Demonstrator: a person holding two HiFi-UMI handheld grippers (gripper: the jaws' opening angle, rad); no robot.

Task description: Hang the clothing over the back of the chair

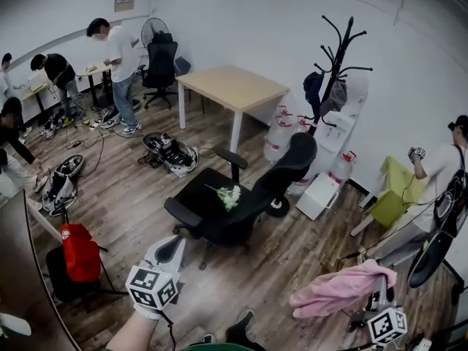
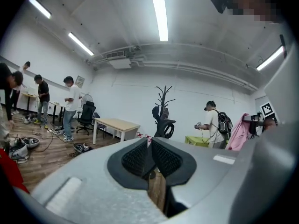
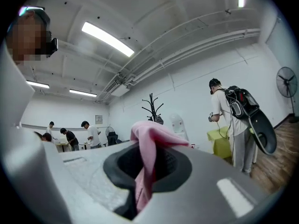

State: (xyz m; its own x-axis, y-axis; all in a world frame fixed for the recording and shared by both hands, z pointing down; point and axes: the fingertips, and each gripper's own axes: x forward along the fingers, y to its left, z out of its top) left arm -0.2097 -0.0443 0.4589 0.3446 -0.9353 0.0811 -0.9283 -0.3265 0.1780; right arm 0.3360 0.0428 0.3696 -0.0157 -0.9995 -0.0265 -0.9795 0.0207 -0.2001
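Observation:
A pink garment (image 1: 338, 289) hangs bunched at the lower right of the head view, well to the right of the black office chair (image 1: 234, 207). The chair's tall back (image 1: 294, 159) faces away to the upper right. My right gripper (image 1: 374, 296) is shut on the garment; in the right gripper view pink cloth (image 3: 145, 164) spills out from between the pads. Near the chair's front left corner, my left gripper (image 1: 170, 248) is shut with nothing in it. Its pads (image 2: 138, 158) meet in the left gripper view, where the garment (image 2: 239, 132) shows far right.
A small green-white bundle (image 1: 229, 196) lies on the chair seat. A wooden table (image 1: 232, 86), coat rack (image 1: 335, 64), water jugs (image 1: 281, 134) and a white box (image 1: 318, 196) stand behind. A red bag (image 1: 79, 251) sits left; a person (image 1: 439, 185) stands right.

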